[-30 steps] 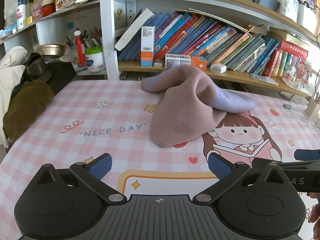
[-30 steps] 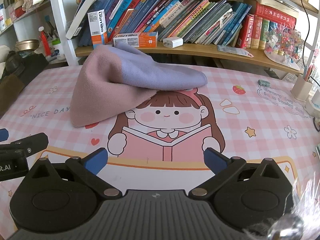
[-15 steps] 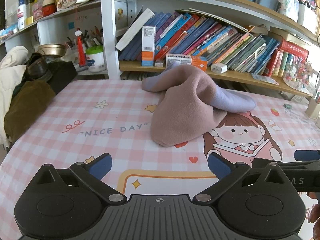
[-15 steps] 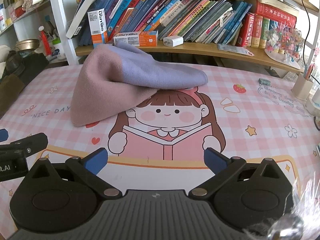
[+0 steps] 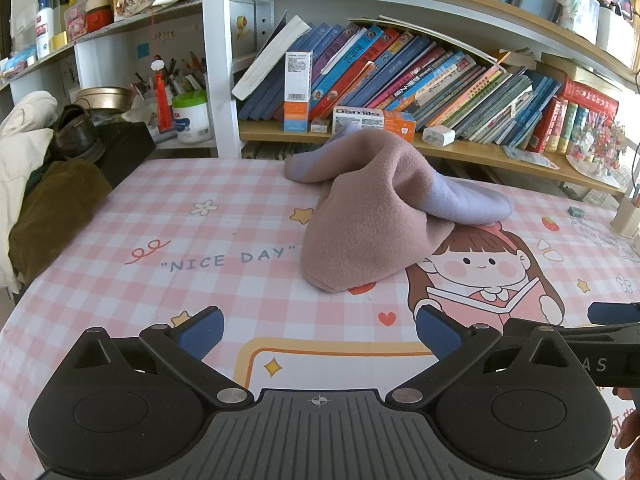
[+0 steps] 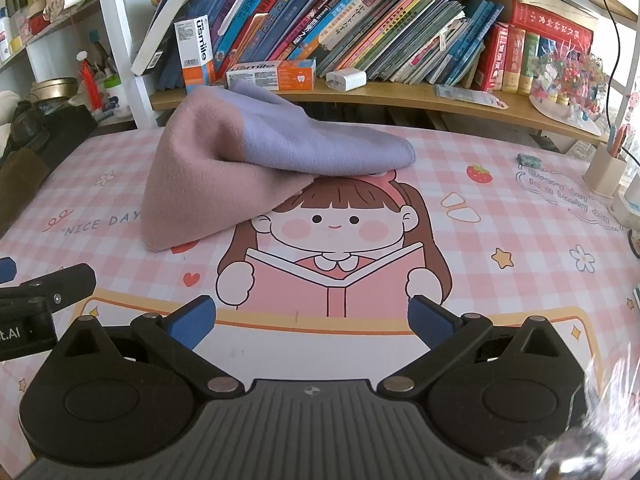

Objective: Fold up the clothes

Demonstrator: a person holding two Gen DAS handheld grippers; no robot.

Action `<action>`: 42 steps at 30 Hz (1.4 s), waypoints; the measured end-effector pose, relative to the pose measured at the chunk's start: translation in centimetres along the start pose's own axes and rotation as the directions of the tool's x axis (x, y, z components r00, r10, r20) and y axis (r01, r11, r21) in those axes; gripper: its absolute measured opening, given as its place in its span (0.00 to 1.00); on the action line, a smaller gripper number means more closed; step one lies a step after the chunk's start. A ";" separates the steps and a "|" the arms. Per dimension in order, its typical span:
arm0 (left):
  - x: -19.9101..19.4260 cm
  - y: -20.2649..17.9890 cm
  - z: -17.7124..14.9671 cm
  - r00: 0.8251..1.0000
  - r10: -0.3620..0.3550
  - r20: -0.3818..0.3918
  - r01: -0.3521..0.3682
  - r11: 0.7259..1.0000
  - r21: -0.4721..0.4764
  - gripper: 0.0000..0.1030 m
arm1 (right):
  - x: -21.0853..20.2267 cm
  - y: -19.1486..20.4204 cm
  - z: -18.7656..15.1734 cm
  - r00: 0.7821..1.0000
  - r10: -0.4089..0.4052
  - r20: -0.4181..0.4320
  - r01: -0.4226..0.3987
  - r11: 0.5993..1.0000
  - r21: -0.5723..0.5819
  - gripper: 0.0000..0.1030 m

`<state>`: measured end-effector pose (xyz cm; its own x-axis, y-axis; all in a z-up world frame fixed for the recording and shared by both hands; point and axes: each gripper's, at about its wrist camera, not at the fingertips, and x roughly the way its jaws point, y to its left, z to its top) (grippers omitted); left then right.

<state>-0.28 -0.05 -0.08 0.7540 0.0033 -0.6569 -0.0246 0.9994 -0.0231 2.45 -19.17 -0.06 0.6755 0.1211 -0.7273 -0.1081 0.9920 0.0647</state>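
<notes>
Ahead of both wide-open, empty grippers, left gripper (image 5: 318, 332) and right gripper (image 6: 312, 320), the crumpled pink-and-lilac fleece garment (image 5: 376, 216) lies apart, nearer the left.

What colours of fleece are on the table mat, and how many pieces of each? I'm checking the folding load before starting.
Pink-and-lavender fleece garment crumpled on the mat: 1
Other garments on the mat: 0
Total to fold: 1
Both grippers, left and right, are open and clear of it.
</notes>
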 end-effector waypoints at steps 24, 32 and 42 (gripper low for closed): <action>0.5 -0.1 0.4 1.000 0.017 -0.010 -0.017 1.000 -0.004 1.00 | 0.5 -0.1 0.2 1.000 0.003 -0.013 -0.003 1.000 0.003 1.00; 0.6 0.0 0.4 1.000 0.026 -0.015 -0.026 1.000 -0.008 1.00 | 0.7 -0.1 0.2 1.000 0.005 -0.017 -0.005 1.000 0.003 1.00; 0.7 -0.1 0.5 0.999 0.033 -0.019 -0.033 0.999 -0.009 1.00 | 0.9 0.0 0.3 1.000 0.005 -0.024 -0.005 1.000 0.006 1.00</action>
<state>0.61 -0.11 -0.18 0.7400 0.0354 -0.6717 -0.0556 0.9984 -0.0086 3.25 -19.10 -0.54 0.6572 0.1256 -0.7432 -0.1075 0.9916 0.0725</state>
